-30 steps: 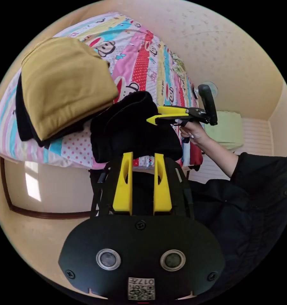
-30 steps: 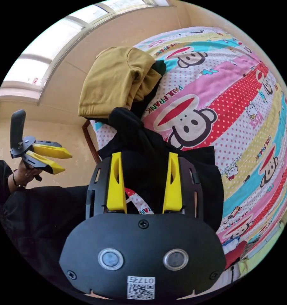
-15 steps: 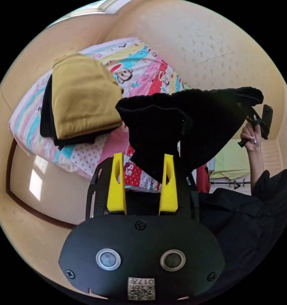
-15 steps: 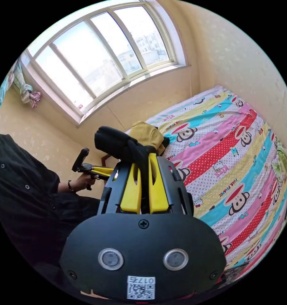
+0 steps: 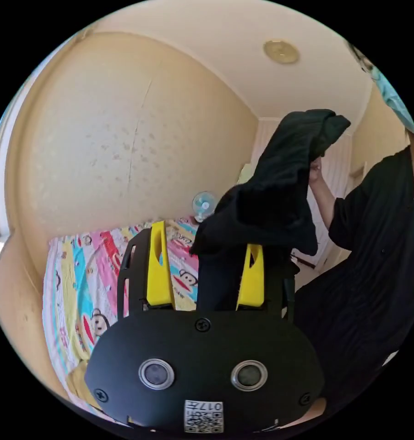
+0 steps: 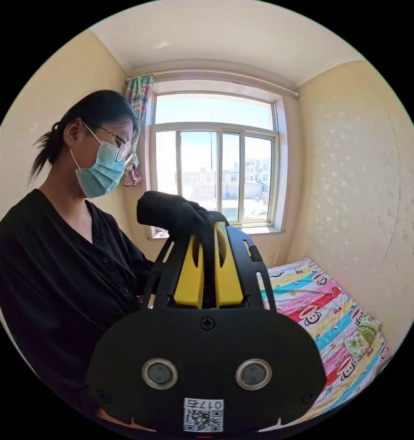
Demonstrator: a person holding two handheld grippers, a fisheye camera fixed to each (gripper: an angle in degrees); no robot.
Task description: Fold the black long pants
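Black pants [image 5: 271, 192] went from bed [image 5: 83, 293] up into air since a second ago. Right gripper [image 6: 209, 250] clamped on fabric; left gripper [image 5: 206, 270] gaped wide (cloth just draped between jaws). Probably shake-out before folding.

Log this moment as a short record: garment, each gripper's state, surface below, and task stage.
garment: black long pants, lifted in the air, bunched and hanging, not spread out
right gripper: shut on a fold of the pants, jaws close together with cloth between them
left gripper: jaws apart; pants hang between them against one jaw, no two-sided pinch seen
surface below: bed with a striped cartoon-print sheet, under the lifted pants
task stage: no fold made yet
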